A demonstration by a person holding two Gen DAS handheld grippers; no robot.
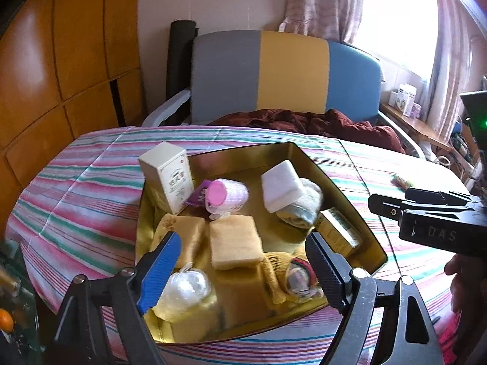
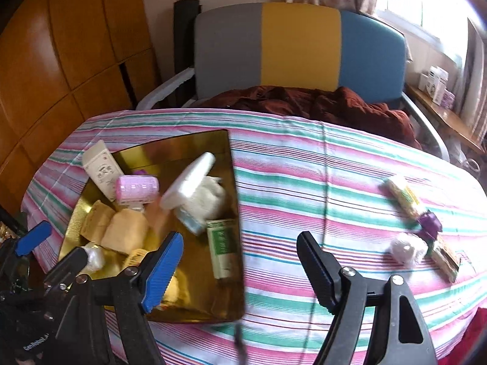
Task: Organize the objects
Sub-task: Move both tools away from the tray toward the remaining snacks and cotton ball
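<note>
A gold tin tray [image 1: 243,158] [image 2: 170,149] lies on the striped cloth and holds a white carton [image 1: 169,173], a pink roller [image 1: 226,196], a white foam block [image 1: 281,185], a sock, sponges [image 1: 234,241] and a green box [image 2: 222,243]. My left gripper [image 1: 243,240] hangs open above the tray's near half with nothing between its fingers. My right gripper [image 2: 240,237] is open and empty over the tray's right rim and the cloth. Loose on the cloth to the right lie a yellow packet [image 2: 401,194], a purple item [image 2: 429,225] and a white bundle [image 2: 408,248].
The table with the striped cloth [image 2: 304,164] ends at a chair with a grey, yellow and blue back [image 1: 292,70] and a dark red garment on its seat. Wooden panels stand at the left. A shelf with small boxes [image 1: 404,97] runs under the window.
</note>
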